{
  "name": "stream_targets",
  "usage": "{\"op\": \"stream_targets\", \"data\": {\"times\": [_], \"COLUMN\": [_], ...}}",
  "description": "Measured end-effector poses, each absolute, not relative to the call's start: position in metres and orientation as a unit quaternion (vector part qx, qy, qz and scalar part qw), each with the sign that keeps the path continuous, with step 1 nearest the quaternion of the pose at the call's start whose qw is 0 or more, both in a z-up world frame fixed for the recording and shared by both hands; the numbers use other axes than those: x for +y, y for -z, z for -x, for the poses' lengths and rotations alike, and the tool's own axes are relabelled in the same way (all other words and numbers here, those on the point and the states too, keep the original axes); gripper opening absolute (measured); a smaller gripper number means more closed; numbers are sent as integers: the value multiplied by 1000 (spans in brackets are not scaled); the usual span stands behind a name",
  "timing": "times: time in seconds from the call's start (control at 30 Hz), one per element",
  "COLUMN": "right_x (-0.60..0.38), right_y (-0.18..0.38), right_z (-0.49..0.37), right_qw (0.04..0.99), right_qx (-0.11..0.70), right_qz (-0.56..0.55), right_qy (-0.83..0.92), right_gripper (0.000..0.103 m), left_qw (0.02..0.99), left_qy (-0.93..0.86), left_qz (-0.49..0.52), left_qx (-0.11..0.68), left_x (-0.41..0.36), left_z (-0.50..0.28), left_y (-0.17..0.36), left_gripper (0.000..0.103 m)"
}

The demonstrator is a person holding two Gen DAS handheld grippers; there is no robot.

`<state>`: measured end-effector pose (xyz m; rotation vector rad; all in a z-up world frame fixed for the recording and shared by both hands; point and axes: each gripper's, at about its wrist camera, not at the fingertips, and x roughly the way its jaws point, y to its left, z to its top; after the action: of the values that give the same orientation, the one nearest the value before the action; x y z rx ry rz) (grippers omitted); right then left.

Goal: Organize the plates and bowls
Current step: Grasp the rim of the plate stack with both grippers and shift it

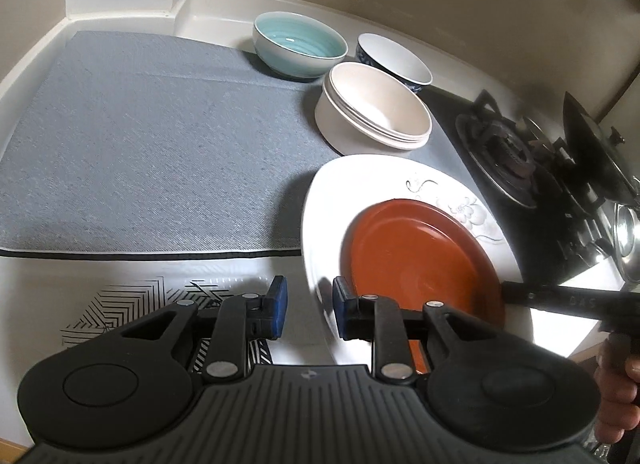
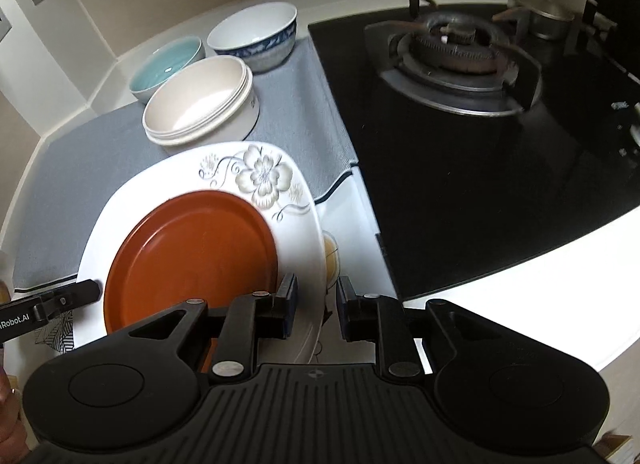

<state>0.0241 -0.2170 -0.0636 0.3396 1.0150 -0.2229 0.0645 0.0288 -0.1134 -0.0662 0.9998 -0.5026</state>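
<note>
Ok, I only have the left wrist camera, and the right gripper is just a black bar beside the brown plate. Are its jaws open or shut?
Observer: Open. The right gripper has its jaws on either side of the white plate at its right rim, not closed on it.
Operator: Is anything in the way under that edge?
Observer: Yes, a small amber thing pokes out from beneath the rim, just ahead of the jaws. I cannot tell what it is.
</note>
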Motion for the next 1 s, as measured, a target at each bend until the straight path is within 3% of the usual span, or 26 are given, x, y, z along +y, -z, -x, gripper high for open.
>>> {"op": "stream_targets", "data": {"times": [0.13, 0.2, 0.5, 1.0], "right_x": [-214, -215, -214, -113], "right_y": [63, 63, 63, 68], "right_z": [-27, -26, -24, -89], "right_qw": [855, 855, 854, 851], "right_qx": [484, 484, 487, 512], "right_qz": [-162, -158, -159, -117], "right_qy": [98, 99, 88, -13], "right_gripper": [25, 22, 18, 18], "left_qw": [844, 841, 852, 885], "left_qy": [246, 249, 237, 99], "left_qz": [30, 30, 27, 78], "left_qx": [476, 478, 467, 449], "left_x": [25, 24, 34, 143], "left_z": [-61, -59, -55, -97], "left_y": [115, 117, 110, 105], "left_gripper": [24, 18, 11, 10]}}
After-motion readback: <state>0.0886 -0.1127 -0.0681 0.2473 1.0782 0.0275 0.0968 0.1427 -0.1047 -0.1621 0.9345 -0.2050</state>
